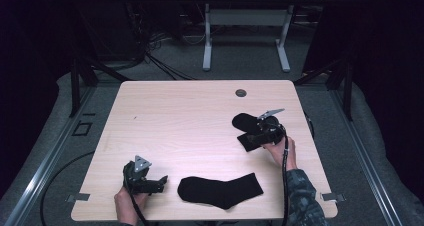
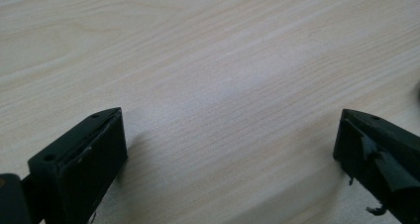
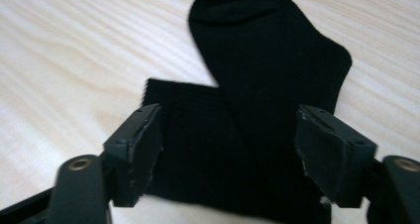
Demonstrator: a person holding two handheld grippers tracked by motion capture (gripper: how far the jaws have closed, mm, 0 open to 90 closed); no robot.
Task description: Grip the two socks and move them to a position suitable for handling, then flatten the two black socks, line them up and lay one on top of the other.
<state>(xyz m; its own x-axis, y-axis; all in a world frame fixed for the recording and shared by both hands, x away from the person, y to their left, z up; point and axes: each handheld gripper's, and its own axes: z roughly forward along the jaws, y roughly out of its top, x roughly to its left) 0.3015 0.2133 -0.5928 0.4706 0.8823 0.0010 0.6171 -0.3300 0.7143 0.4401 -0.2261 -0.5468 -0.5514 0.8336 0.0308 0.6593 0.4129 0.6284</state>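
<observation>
Two black socks lie on the pale wooden counter: one flat at the near edge, and a second, folded over on itself, at the right. The right gripper hovers low over this folded sock, its jaws spread wide to either side of the cuff end and not yet pinching any fabric; in the high view the right gripper sits right at that sock's near-right end. The left gripper rests at the near left of the counter, just left of the flat sock, and its own view shows its jaws spread wide over bare wood, with nothing between them. The work in hand looks like picking up the folded sock, perhaps to pair it with the other. The main risk is the grip itself: the sock is doubled, so jaws closing on it may catch only the top layer, and the piece would unfold and dangle as it lifts, or slip free. If the jaws come down too steeply, they may press into the counter and push the cloth ahead in a bunch without catching it. Closing too near the edge of the cuff could leave a thin hold that pulls out once the sock's weight hangs from it.
</observation>
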